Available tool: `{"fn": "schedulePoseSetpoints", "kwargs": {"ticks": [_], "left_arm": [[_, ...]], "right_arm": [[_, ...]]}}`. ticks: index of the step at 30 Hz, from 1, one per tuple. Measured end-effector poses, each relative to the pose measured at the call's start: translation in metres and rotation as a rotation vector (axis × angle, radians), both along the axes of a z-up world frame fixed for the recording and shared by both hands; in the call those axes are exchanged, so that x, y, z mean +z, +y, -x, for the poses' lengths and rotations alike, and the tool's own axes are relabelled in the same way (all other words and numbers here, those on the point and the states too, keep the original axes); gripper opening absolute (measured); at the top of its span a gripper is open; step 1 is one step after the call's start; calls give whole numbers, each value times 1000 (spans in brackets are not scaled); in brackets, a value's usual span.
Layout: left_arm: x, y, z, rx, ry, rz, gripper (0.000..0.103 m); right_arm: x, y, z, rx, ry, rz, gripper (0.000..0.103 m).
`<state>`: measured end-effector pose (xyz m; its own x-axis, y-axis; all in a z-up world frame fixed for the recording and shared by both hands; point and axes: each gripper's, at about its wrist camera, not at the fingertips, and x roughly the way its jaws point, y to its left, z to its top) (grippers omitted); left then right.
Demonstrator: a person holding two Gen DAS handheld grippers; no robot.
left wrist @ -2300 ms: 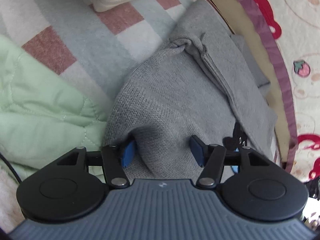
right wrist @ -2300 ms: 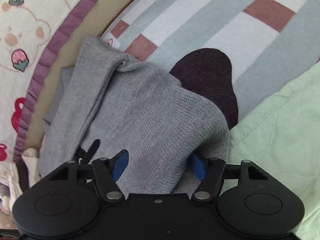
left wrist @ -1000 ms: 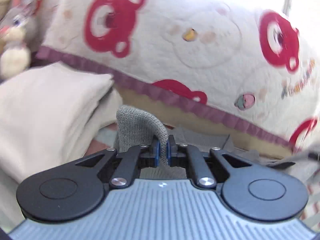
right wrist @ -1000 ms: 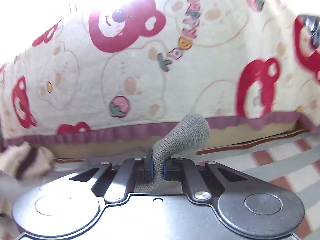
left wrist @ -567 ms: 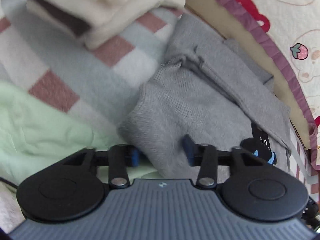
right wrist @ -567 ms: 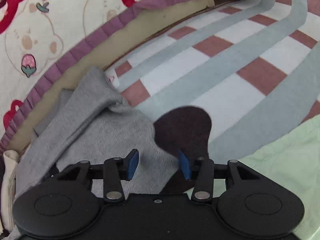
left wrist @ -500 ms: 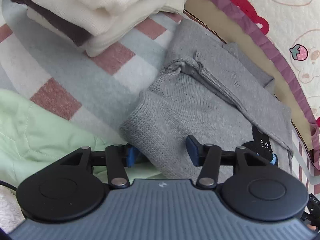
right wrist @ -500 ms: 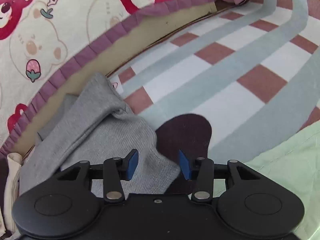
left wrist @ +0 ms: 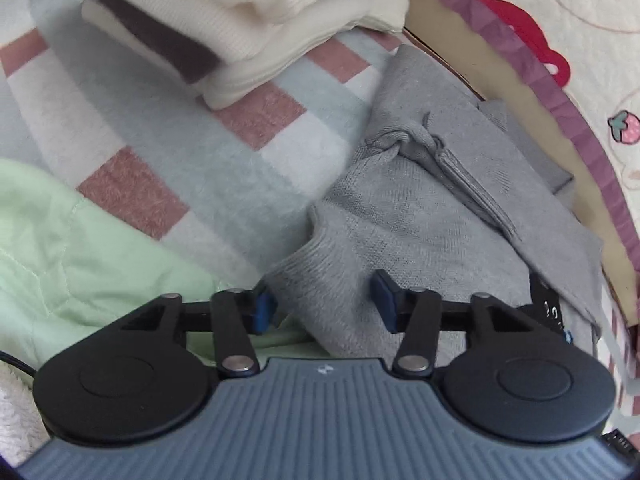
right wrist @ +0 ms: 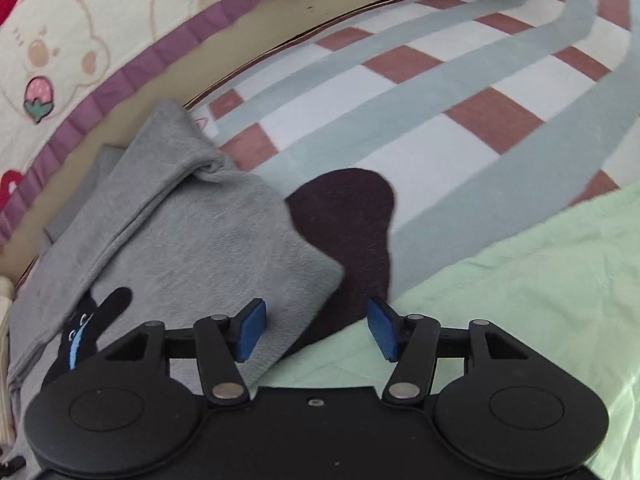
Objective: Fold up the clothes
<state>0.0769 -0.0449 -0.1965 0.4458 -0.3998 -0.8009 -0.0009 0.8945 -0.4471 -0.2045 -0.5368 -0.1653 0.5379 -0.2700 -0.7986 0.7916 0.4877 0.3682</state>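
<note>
A grey knit sweater lies folded on the striped bedspread, with a small black cartoon patch near its lower edge. My left gripper is open just over the sweater's near left corner, its blue pads either side of the knit. In the right wrist view the same sweater lies to the left. My right gripper is open above its near right corner, holding nothing.
A stack of folded cream and brown clothes sits at the back left. A pale green quilt covers the near side, seen also as the quilt on the right. A bear-print padded wall with purple trim borders the bed. A dark patch marks the bedspread.
A second ago both grippers were shut on the sweater and raised toward the padded wall. They let go, and since half a second ago both have drawn slightly back over its near corners.
</note>
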Motion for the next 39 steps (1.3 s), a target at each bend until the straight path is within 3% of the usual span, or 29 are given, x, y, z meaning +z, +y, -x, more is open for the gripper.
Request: {"fn": "schedulePoseSetpoints", "kwargs": {"ticks": [1, 2, 3, 4, 10, 12, 15, 21, 24, 27, 32, 37, 39], "left_arm": [[0, -3, -2, -13, -1, 8, 45], [5, -9, -5, -45, -23, -4, 23], [12, -16, -8, -84, -55, -26, 16], [23, -21, -15, -106, -83, -24, 15], [97, -27, -82, -113, -242, 107, 13], [109, -31, -103, -107, -323, 89, 12], [110, -33, -128, -102, -358, 100, 12], [103, -38, -139, -129, -397, 121, 12], [106, -34, -120, -163, -415, 139, 12], [102, -14, -79, -185, -417, 140, 12], [51, 4, -22, -209, -121, 17, 13], [22, 4, -1, -237, -53, -43, 15], [20, 7, -2, -226, -39, -33, 18]], "right_arm": [[0, -1, -8, 33, -14, 3, 31], [3, -2, -20, 72, -20, 17, 11], [8, -4, -32, 109, -28, 37, 11], [20, -8, -44, 141, -53, 72, 11], [137, -45, -133, 297, -285, 237, 10], [162, -56, -155, 298, -319, 280, 10], [179, -68, -180, 295, -336, 310, 10], [164, -77, -193, 263, -345, 288, 10], [154, -73, -169, 238, -387, 267, 10], [134, -61, -116, 191, -432, 236, 10], [83, -30, -40, 182, -247, 219, 10], [35, -7, -9, 161, -75, 180, 10], [27, -9, -4, 127, -98, 125, 11]]}}
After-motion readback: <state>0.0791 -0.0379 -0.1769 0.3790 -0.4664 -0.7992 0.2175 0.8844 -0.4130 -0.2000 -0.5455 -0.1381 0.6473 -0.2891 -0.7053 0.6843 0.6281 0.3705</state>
